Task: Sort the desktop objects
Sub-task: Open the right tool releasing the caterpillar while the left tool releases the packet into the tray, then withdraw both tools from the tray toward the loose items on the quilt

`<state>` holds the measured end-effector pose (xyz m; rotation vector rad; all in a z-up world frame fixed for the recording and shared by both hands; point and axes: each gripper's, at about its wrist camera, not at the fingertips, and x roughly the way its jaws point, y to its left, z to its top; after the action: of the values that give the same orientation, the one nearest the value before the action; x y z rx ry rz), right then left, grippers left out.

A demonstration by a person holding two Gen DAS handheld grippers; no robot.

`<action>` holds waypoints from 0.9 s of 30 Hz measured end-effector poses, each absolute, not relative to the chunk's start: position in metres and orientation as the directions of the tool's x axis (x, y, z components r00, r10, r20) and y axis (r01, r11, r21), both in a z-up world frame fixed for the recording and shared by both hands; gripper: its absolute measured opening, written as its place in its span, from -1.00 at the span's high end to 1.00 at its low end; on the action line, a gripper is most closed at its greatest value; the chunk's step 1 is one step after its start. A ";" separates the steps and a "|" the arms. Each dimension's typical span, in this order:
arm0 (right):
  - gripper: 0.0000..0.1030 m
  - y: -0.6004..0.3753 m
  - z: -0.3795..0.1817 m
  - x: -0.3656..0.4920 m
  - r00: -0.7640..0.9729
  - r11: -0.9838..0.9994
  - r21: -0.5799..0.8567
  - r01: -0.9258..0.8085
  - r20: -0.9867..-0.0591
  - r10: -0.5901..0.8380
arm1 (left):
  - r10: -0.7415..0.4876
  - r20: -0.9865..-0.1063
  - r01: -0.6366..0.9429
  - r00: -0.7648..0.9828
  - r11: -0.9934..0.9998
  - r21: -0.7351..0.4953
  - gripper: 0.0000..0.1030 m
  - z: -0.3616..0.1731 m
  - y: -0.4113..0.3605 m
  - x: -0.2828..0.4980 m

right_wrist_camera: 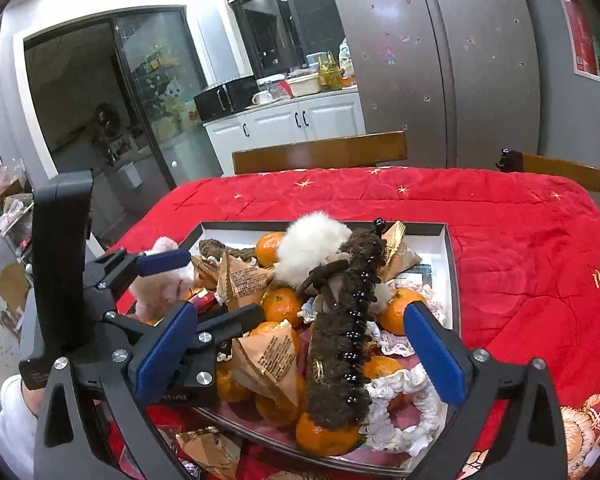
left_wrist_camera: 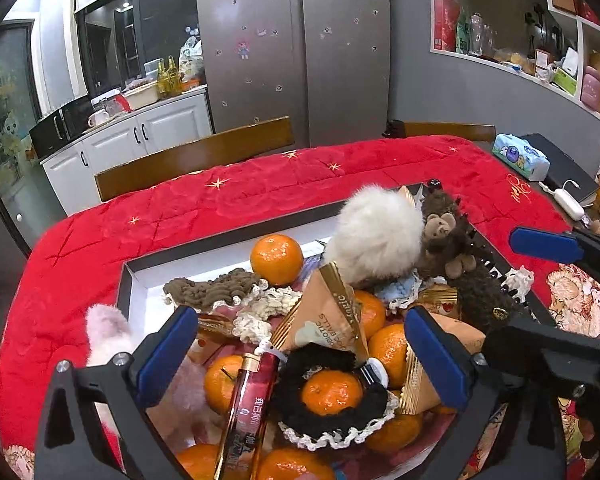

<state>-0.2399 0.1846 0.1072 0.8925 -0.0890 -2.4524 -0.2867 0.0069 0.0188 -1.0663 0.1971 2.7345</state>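
Your left gripper (left_wrist_camera: pixel 302 354) and right gripper (right_wrist_camera: pixel 300 354) hover over the heaped tray (right_wrist_camera: pixel 449 264) (tangerines, packets, hair accessories), jaws wide apart, gripping nothing.

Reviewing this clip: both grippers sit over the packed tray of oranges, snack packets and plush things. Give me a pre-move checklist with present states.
1. Left gripper open: ok, jaws wide, nothing pressed between the pads.
2. Right gripper open: ok, jaws wide, nothing held.
3. Target clear under the left gripper: not ok, the orange sits inside a black scrunchie, with a red tube beside it.
4. Target clear under the right gripper: not ok, the brown hair claw lies across oranges and a snack packet.
5. Grippers apart from each other: ok, a gap shows in the right wrist view.
6. Sorting destination visible: cannot tell, only the tray on the red cloth shows.
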 end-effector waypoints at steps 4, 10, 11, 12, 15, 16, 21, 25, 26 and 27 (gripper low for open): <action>-1.00 0.182 0.104 -0.241 -0.635 -0.859 0.235 0.456 -0.590 -0.499 | 0.124 -0.677 -0.228 -0.726 -0.971 0.067 -1.00 0.019 0.008 -0.286; -1.00 0.186 0.102 -0.243 -0.638 -0.868 0.246 0.432 -0.596 -0.487 | 0.127 -0.673 -0.223 -0.729 -0.973 0.059 -1.00 0.020 0.007 -0.285; -1.00 0.188 0.102 -0.244 -0.637 -0.866 0.255 0.430 -0.595 -0.491 | 0.126 -0.672 -0.221 -0.730 -0.974 0.057 -1.00 0.021 0.006 -0.284; -1.00 0.190 0.103 -0.245 -0.635 -0.865 0.264 0.426 -0.594 -0.494 | 0.124 -0.669 -0.218 -0.733 -0.974 0.058 -1.00 0.023 0.006 -0.284; -1.00 0.196 0.110 -0.244 -0.643 -0.869 0.279 0.409 -0.588 -0.491 | 0.117 -0.656 -0.210 -0.745 -0.975 0.065 -1.00 0.031 0.007 -0.277; -1.00 0.197 0.114 -0.242 -0.648 -0.869 0.282 0.406 -0.582 -0.492 | 0.119 -0.649 -0.210 -0.751 -0.975 0.064 -1.00 0.035 0.007 -0.275; -1.00 0.204 0.134 -0.228 -0.670 -0.866 0.292 0.407 -0.549 -0.500 | 0.122 -0.619 -0.203 -0.776 -0.977 0.063 -1.00 0.060 0.009 -0.255; -1.00 0.207 0.151 -0.213 -0.683 -0.862 0.291 0.415 -0.527 -0.506 | 0.126 -0.599 -0.206 -0.791 -0.976 0.067 -1.00 0.081 0.009 -0.232; -1.00 0.208 0.154 -0.209 -0.685 -0.861 0.291 0.418 -0.522 -0.509 | 0.122 -0.592 -0.203 -0.797 -0.977 0.072 -1.00 0.086 0.009 -0.225; -1.00 0.208 0.158 -0.204 -0.688 -0.860 0.290 0.420 -0.515 -0.510 | 0.119 -0.583 -0.198 -0.804 -0.977 0.075 -1.00 0.093 0.009 -0.215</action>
<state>-0.2043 0.2084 0.1585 0.8210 -0.2031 -2.4880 -0.2149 0.0089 0.0935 -0.9001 0.1971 2.8278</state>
